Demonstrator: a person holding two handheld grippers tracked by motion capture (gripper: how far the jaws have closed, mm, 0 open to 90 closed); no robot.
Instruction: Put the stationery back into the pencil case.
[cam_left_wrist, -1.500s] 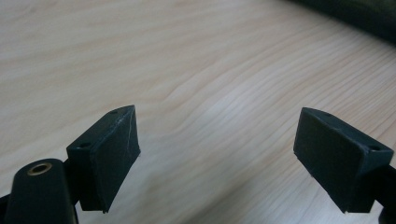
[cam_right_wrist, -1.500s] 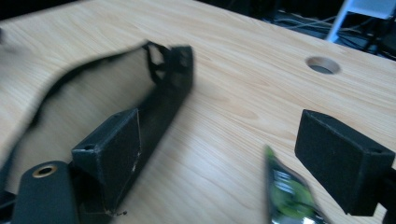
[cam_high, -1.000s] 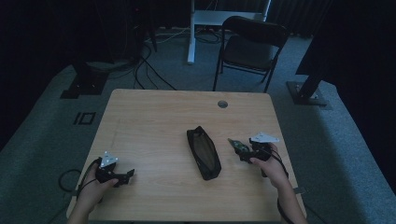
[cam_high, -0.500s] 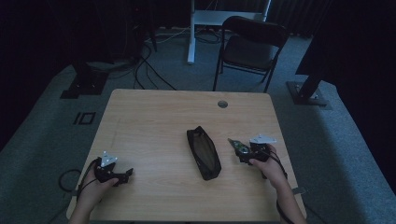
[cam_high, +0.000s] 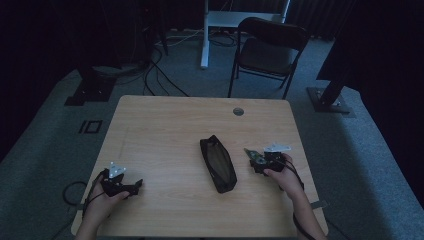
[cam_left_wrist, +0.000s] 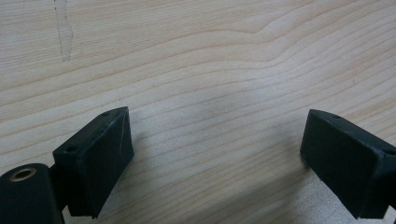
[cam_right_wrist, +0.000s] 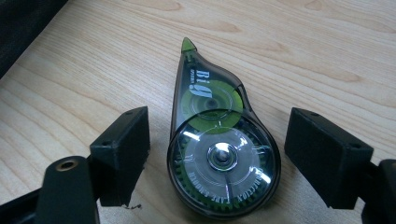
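Room dim, walls in darkness. Floor: grey carpet (cam_high: 45, 145). Light wood tabletop (cam_high: 170, 125) with round grommet (cam_high: 238, 111) near far edge. Black folding chair (cam_high: 267, 50) beyond it, beside a white desk frame (cam_high: 240, 20). Cables (cam_high: 155, 75) trail across floor at left.

In the high view the right claw (cam_high: 256, 161) hides most of the correction-tape roller (cam_high: 251, 153).

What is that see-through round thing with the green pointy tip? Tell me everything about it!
It is a correction tape dispenser: a smoky clear plastic teardrop shell with a grey toothed wheel inside, a green reel behind it and a green tip. It lies flat on the wooden table, right of the black pouch. It sits between the right tongs, whose jaws have just been closing, but gaps remain on both sides.
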